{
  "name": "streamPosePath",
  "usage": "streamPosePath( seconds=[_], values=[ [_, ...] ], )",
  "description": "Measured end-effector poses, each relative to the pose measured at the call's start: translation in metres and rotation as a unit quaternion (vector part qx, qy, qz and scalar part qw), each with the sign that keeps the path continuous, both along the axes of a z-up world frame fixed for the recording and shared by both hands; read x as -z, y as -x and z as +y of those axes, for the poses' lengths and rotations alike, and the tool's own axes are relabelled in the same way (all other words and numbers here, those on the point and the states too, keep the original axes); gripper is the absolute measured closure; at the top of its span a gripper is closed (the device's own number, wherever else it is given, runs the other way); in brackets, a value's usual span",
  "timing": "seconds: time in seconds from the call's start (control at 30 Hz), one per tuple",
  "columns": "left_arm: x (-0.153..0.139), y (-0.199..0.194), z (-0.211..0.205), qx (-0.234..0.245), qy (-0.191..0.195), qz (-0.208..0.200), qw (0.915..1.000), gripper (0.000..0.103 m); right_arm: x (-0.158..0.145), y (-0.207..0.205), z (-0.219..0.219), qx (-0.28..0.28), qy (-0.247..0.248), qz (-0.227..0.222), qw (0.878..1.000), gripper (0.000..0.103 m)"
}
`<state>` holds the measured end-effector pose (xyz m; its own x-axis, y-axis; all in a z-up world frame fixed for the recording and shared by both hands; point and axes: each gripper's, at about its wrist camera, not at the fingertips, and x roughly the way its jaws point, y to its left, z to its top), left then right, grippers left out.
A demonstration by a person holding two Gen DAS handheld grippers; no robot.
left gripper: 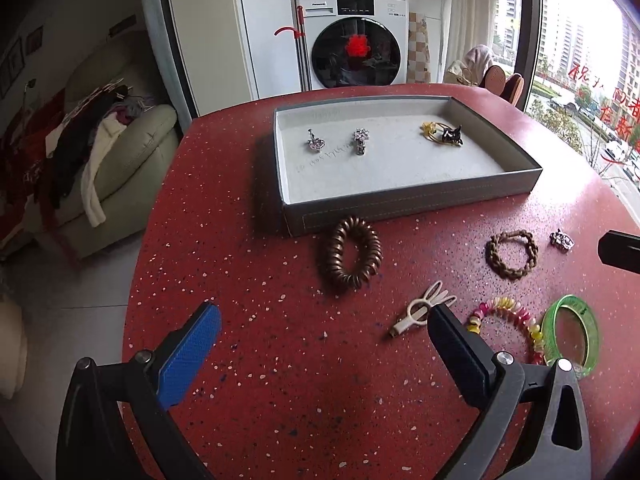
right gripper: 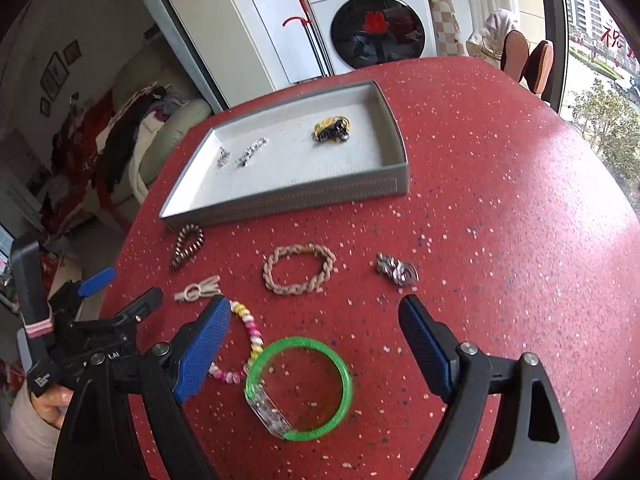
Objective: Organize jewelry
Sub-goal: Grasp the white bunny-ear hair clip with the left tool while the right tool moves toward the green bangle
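Note:
A grey jewelry tray (left gripper: pixel 412 200) (right gripper: pixel 288 200) on the red table holds two silver clips (left gripper: pixel 316 142) (left gripper: pixel 361 140) and a yellow-and-black hair tie (left gripper: pixel 442 133) (right gripper: pixel 332 128). In front of it lie a brown coil bracelet (left gripper: pixel 350 252) (right gripper: pixel 186 246), a braided bracelet (left gripper: pixel 512 254) (right gripper: pixel 298 270), a silver clip (left gripper: pixel 562 240) (right gripper: pixel 396 272), a white clip (left gripper: pixel 420 312) (right gripper: pixel 198 290), a pink-yellow bead bracelet (left gripper: pixel 508 322) (right gripper: pixel 250 334) and a green bangle (left gripper: pixel 572 336) (right gripper: pixel 298 388). My left gripper (left gripper: pixel 324 316) is open and empty before the coil bracelet. My right gripper (right gripper: pixel 316 308) is open and empty over the bangle.
The round red table (left gripper: pixel 280 380) (right gripper: pixel 500 200) drops off at left toward a sofa piled with clothes (left gripper: pixel 92 160). A washing machine (left gripper: pixel 352 40) stands behind. A window (left gripper: pixel 580 60) is at right. The left gripper shows in the right wrist view (right gripper: pixel 120 296).

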<state>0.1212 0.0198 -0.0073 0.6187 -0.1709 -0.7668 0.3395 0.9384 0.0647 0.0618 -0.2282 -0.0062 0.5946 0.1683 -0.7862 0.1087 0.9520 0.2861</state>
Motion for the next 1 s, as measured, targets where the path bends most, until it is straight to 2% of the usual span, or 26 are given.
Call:
streamPosePath(
  seconds=[0.3,0.7,0.73,0.77,1.0],
  values=[
    [0.011,0.003,-0.015,0.029,-0.016,0.004,0.9995,0.0,0.018,0.027,0.0,0.013,0.026,0.024,0.999,0.015],
    [0.02,0.004,-0.034,0.057,-0.035,0.01,0.9977,0.0,0.032,0.021,0.011,0.006,0.057,0.042,0.997,0.015],
    [0.021,0.004,-0.037,0.061,-0.037,0.012,0.9974,0.007,0.032,0.021,0.013,0.005,0.062,0.042,0.997,0.015],
    [0.023,0.004,-0.039,0.065,-0.04,0.019,0.9969,0.01,0.032,0.021,0.014,0.004,0.066,0.042,0.997,0.015],
    [0.023,0.004,-0.04,0.067,-0.037,0.016,0.9969,0.011,0.035,0.022,0.024,-0.015,0.11,0.043,0.993,0.017]
  ],
)
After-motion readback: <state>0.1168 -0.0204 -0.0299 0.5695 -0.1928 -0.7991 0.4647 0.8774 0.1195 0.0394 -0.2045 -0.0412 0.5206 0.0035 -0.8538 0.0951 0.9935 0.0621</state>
